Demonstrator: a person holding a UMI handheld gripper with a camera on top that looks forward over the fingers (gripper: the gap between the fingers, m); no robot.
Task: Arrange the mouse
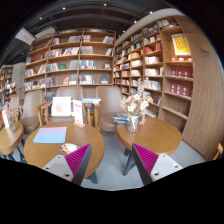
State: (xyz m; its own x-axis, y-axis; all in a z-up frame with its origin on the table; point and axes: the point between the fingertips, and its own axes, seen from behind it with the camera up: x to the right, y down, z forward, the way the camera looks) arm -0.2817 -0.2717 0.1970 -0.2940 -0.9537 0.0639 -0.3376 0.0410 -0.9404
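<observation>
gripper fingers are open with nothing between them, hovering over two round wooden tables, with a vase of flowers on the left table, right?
Nearly. The gripper is open with nothing between its fingers, above two round wooden tables, but the vase of flowers stands on the right table, not the left table. The gripper view shows this.

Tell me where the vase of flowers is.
In the gripper view, the vase of flowers stands on the round wooden table ahead and right of the open gripper, before the bookshelves.
</observation>
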